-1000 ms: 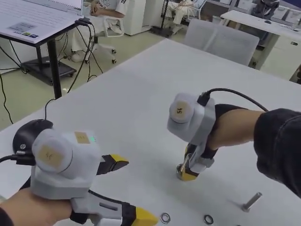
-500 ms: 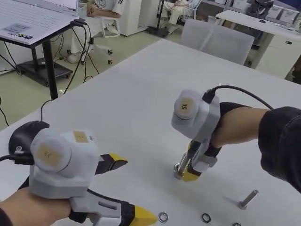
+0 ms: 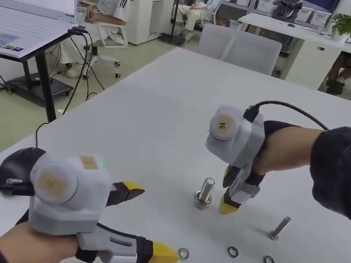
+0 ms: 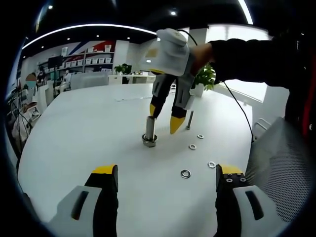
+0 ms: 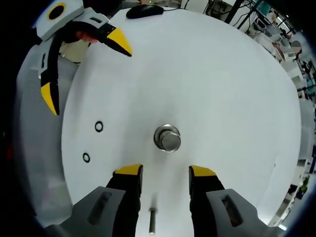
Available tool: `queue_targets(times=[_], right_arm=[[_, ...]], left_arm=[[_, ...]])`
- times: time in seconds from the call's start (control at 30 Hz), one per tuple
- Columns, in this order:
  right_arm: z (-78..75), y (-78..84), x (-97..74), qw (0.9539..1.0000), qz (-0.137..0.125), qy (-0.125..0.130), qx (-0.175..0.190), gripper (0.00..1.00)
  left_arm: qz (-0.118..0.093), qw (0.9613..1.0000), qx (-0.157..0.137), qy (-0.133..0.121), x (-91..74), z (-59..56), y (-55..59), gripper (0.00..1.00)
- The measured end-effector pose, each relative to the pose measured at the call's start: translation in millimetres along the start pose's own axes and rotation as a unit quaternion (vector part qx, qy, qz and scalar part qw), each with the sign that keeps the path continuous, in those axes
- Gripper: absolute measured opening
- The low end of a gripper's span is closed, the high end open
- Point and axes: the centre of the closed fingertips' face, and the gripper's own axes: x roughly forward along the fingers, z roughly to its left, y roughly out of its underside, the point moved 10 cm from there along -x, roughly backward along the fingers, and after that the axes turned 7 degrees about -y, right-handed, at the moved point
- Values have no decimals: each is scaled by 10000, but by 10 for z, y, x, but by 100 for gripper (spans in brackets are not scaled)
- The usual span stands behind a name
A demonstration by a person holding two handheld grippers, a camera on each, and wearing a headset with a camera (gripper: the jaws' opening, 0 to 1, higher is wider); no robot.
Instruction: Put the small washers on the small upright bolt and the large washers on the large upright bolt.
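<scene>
1. While the right gripper [image 3: 229,201] is hovering tips-down just beside it, the large bolt [image 3: 203,193] is standing upright on the white tabletop [image 3: 159,104], head down and thread up, with nothing touching it.
2. Right gripper: its jaws are standing apart and holding nothing. In the right gripper view they are framing the bare tabletop just below the bolt's top end.
3. Left gripper [image 3: 149,221]: it is hanging low over the near part of the tabletop, well apart from the large bolt. Its jaws are spread wide and empty, and they are pointing toward that bolt.
4. Small bolt [image 3: 279,228]: it is lying on its side on the tabletop, to the right of the large bolt and past the right gripper.
5. Washers [image 3: 233,252]: three are lying flat and loose along the near edge in the head view. The left gripper view is showing four, scattered between the left gripper and the small bolt. They are too small for their sizes to be told apart.
6. Mouse [image 3: 16,170]: black, it is sitting at the left edge of the tabletop, beside the left gripper.
</scene>
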Motion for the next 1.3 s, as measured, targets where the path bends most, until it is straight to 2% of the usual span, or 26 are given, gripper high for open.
queue_targets(times=[0.33, 0.93, 1.3], right_arm=[[128, 70, -37, 9999, -101, 29, 79, 39], [504, 106, -44, 9996, -292, -41, 41, 38], [703, 24, -2, 9991, -385, -186, -27, 37]], left_arm=[[34, 9999, 79, 67, 4, -8, -29, 81], [61, 9998, 171, 101, -18, -73, -51, 80], [82, 9997, 201, 90, -50, -112, -34, 80]])
